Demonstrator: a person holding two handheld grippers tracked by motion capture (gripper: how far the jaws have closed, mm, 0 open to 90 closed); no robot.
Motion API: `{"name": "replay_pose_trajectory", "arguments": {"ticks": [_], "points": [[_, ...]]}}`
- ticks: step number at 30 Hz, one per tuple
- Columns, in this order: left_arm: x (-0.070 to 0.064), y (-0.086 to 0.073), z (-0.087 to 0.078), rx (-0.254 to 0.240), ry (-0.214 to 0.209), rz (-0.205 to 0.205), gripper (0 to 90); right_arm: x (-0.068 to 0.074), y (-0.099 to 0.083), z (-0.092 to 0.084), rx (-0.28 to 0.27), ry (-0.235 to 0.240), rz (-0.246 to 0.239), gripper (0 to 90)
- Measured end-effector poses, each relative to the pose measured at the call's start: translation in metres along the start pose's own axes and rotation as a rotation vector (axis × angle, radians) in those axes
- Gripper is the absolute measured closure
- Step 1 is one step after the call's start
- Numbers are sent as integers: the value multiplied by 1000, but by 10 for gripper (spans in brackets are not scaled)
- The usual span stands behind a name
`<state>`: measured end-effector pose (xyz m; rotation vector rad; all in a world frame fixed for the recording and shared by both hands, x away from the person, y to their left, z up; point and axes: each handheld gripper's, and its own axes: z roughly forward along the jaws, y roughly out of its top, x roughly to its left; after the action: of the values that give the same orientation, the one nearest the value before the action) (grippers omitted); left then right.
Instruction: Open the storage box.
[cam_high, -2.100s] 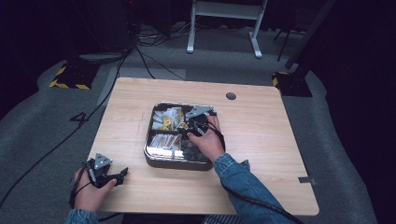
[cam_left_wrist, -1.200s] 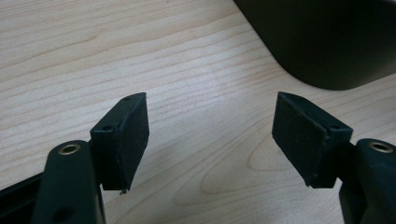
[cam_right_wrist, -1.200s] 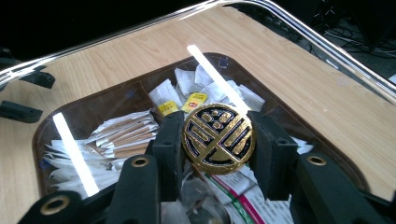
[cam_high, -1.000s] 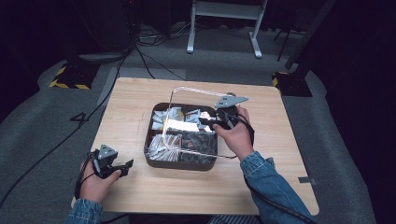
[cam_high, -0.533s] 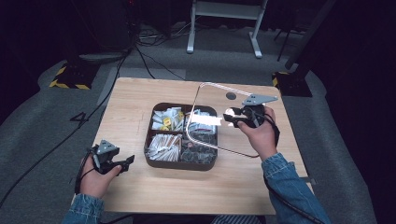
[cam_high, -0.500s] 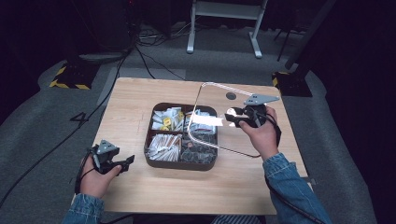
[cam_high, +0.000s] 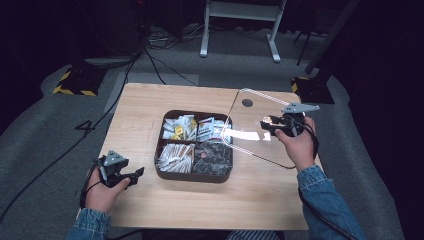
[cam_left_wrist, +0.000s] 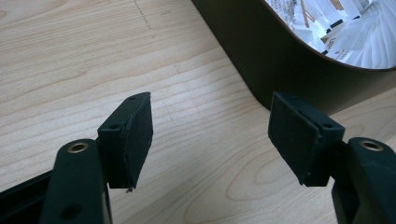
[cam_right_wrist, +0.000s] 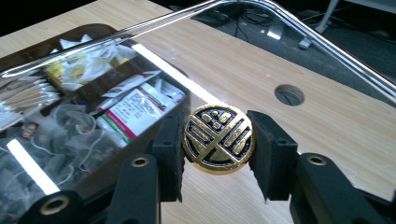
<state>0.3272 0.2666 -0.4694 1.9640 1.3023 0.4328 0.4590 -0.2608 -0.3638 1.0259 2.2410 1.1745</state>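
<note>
Carrying clear lid by knob, right gripper moved further right off tray; left gripper open.

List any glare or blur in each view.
High view: white glare streak on the clear lid, dark surroundings. Right gripper view: bright strips reflect on the lid, knob sharp, background soft. Left gripper view: even light, jaws slightly soft, tray wall dark.

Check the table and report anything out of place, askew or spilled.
Only the clear lid is off its place: the right gripper holds it by its gold knob, tilted in the air right of the open box. Nothing has spilled; the packets sit in their compartments. The left gripper is open above bare table.
</note>
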Motion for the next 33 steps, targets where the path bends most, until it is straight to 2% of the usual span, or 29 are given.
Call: {"name": "replay_pose_trajectory", "arguments": {"ticks": [4, 15, 20, 27, 30, 33], "points": [[-1, 0, 0, -4, -10, -2, 316, -10, -7, -2, -1, -13, 33, 588], [-3, 1, -1, -7, -13, 3, 320, -31, -39, 4, 56, -60, 60, 588], [-4, 2, 0, -3, -16, 3, 322, -37, -53, 8, 69, -69, 80, 588], [-4, 1, 0, -21, -14, 13, 318, -41, -78, 18, 76, -69, 108, 588], [-4, 1, 0, -35, -17, 11, 317, -42, -82, 20, 80, -72, 111, 588], [-4, 2, 0, -31, -19, 12, 319, -44, -94, 24, 93, -80, 119, 588]]}}
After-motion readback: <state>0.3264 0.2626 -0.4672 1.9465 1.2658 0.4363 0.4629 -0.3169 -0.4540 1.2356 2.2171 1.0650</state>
